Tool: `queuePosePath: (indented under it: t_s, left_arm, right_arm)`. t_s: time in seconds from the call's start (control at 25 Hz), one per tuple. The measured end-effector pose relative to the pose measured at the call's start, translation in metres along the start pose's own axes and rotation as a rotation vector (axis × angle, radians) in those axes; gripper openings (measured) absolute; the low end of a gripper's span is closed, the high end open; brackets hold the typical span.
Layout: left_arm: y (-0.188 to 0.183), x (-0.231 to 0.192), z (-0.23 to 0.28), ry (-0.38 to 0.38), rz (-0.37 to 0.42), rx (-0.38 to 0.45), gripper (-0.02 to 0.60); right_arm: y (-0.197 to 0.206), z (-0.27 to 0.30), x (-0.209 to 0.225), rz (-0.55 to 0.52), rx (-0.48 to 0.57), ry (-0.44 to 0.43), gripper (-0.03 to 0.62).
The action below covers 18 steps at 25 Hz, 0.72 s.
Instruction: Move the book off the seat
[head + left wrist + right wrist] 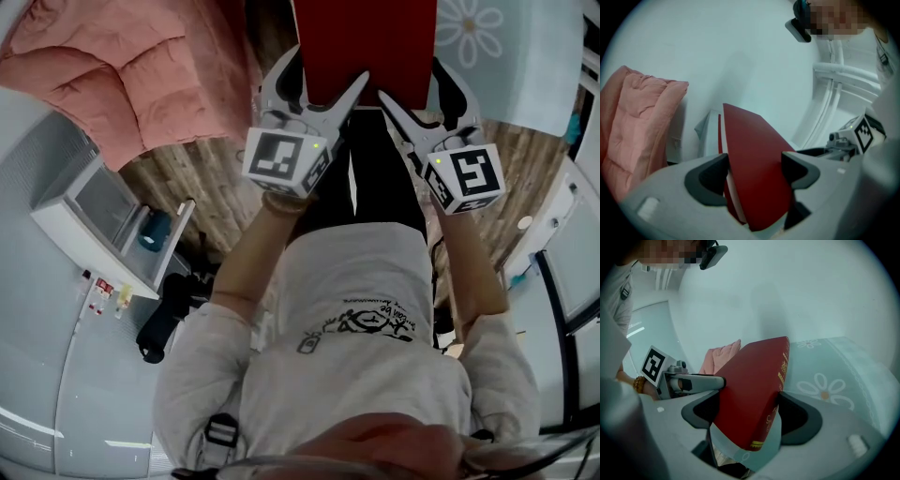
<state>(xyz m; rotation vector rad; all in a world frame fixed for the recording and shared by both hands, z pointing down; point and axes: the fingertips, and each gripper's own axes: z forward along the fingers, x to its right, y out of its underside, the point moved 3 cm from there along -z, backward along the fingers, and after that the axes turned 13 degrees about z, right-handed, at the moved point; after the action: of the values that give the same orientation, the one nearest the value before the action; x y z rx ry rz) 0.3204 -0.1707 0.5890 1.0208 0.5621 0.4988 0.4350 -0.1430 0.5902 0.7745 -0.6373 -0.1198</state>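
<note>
Red hardback book (366, 42), gold lettering down the spine, white page edges. Held in the air above the wooden floor (202, 192), long axis pointing forward, away from both grippers. Near end pinched from two sides: left gripper (754, 173) clenched across the page-edge side, right gripper (749, 414) clenched across the spine side.

In the head view my book (366, 42) sits at top centre, with my left gripper (319, 89) on its left edge and my right gripper (419, 94) on its right edge. Each one's jaws are clamped against the book's two faces. A quilt (122, 84) fills the upper left and a sheet (497, 47) the upper right. A cabinet (94, 211) stands at the left edge, below the quilt. The floor (206, 187) shows between the cabinet and my arms. In the right gripper view, the quilt lies behind the book and the sheet to its right.
</note>
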Motion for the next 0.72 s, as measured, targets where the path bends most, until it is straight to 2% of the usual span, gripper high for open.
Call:
queuePosePath:
  t_s: [0.72]
  left_arm:
    - [0.035,-0.020,0.017,-0.025,-0.039,-0.049,0.351]
  right_arm:
    - [0.019,0.035,0.018,0.012,-0.071,-0.018,0.391]
